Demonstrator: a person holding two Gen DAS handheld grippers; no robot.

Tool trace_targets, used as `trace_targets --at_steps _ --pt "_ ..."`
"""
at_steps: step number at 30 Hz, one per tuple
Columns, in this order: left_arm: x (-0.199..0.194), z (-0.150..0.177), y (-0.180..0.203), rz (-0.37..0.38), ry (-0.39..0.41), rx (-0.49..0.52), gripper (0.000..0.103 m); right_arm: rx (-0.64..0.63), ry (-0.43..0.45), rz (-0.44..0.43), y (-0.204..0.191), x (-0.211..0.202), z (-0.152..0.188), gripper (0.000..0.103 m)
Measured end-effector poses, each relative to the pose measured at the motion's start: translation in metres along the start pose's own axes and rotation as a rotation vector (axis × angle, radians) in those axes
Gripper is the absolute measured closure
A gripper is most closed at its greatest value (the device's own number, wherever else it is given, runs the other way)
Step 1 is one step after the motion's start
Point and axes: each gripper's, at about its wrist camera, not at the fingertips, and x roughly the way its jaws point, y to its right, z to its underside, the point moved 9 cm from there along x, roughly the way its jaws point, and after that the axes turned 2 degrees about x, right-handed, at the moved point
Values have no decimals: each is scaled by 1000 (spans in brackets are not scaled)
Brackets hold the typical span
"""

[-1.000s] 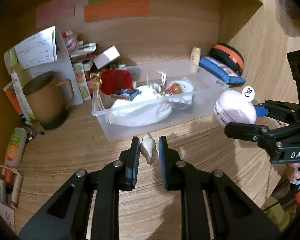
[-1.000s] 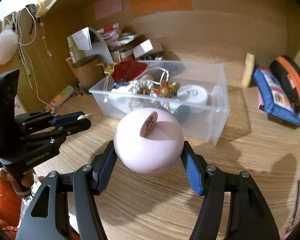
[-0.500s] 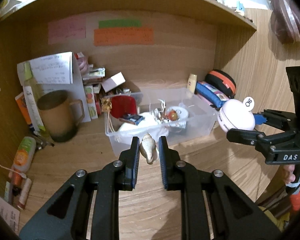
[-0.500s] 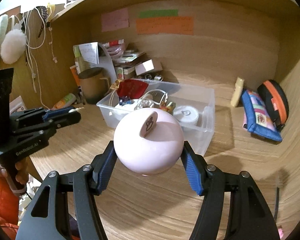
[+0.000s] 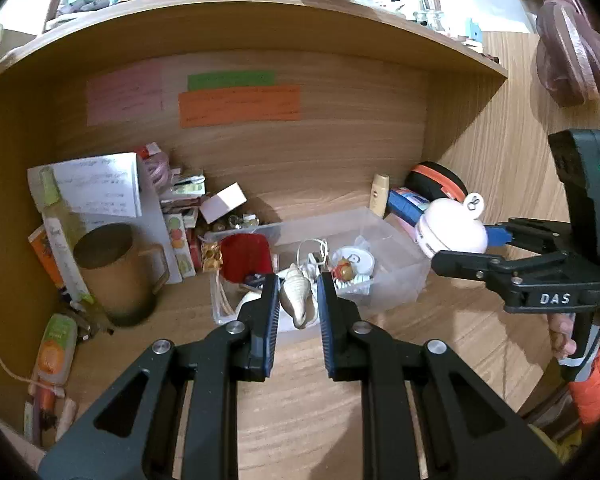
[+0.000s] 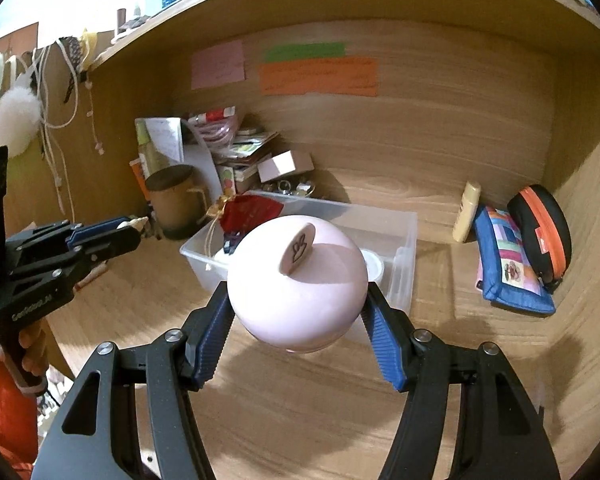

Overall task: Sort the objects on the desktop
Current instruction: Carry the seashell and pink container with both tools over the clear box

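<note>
The wooden desk (image 6: pixel 440 360) is spreading under a clear plastic bin (image 5: pixel 396 276) that is sitting in the middle of the alcove, holding a red pouch (image 5: pixel 246 254), a white round tin (image 5: pixel 354 258) and other small clutter, with a brown mug (image 5: pixel 116 276) standing off to its left. In my right tongs (image 6: pixel 298 308) I am pinching a pale pink round container (image 6: pixel 298 280) by its sides, holding it above the desk in front of the bin's near wall. In my left tongs (image 5: pixel 299 300) I am squeezing a small cream conch shell (image 5: pixel 298 296) between the blue pads (image 5: pixel 270 320), hanging in the air before the bin.
</note>
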Motion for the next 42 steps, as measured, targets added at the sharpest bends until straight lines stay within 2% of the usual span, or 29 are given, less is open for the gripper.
trace_targets --at_steps 8,12,21,28,39,42 --pt "29 -18 -3 25 -19 -19 85 61 -2 -13 22 32 -21 43" --pt "42 -38 -1 80 -1 -37 85 84 -7 -29 28 51 -33 43" --pt "79 -65 1 102 -13 -35 85 92 -40 -31 43 86 -53 43" --pt "122 -61 3 95 -74 -32 85 80 -78 10 56 111 -55 43" --pt "188 -25 -3 87 -219 -54 85 114 -147 11 77 143 -32 43" --pt "198 -17 -3 57 -239 -43 85 71 -147 51 75 145 -29 43"
